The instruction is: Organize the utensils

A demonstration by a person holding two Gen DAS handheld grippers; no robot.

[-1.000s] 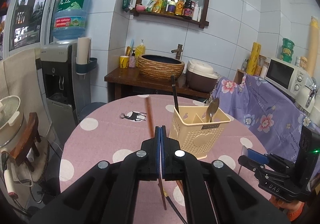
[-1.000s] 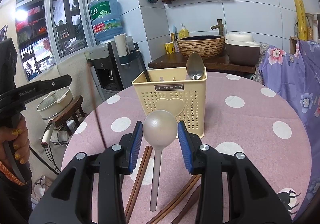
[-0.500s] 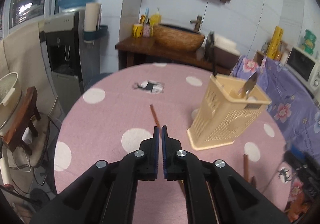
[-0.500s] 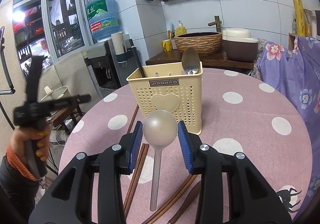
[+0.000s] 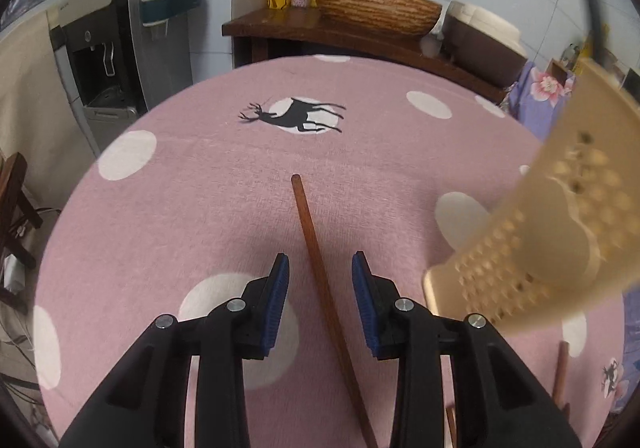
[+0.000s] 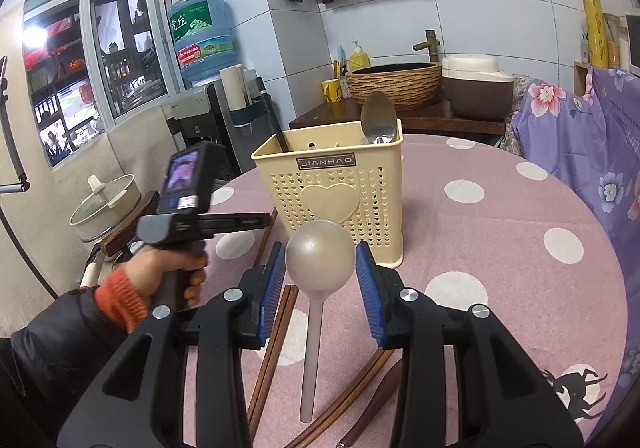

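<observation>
Currently the left tongs point(image 5: 319, 284) are opening, astride a single chopstick point(image 5: 316, 260) that lies flat on the pink surface point(image 5: 180, 207); the pads do not touch it. Centre the stick between the pads, lower until they flank it, then close. The right tongs point(image 6: 320, 274) stand part open around a spoon point(image 6: 320, 256), contact unclear. Farther off, the cream basket point(image 6: 332, 187) awaits, upright.
</observation>
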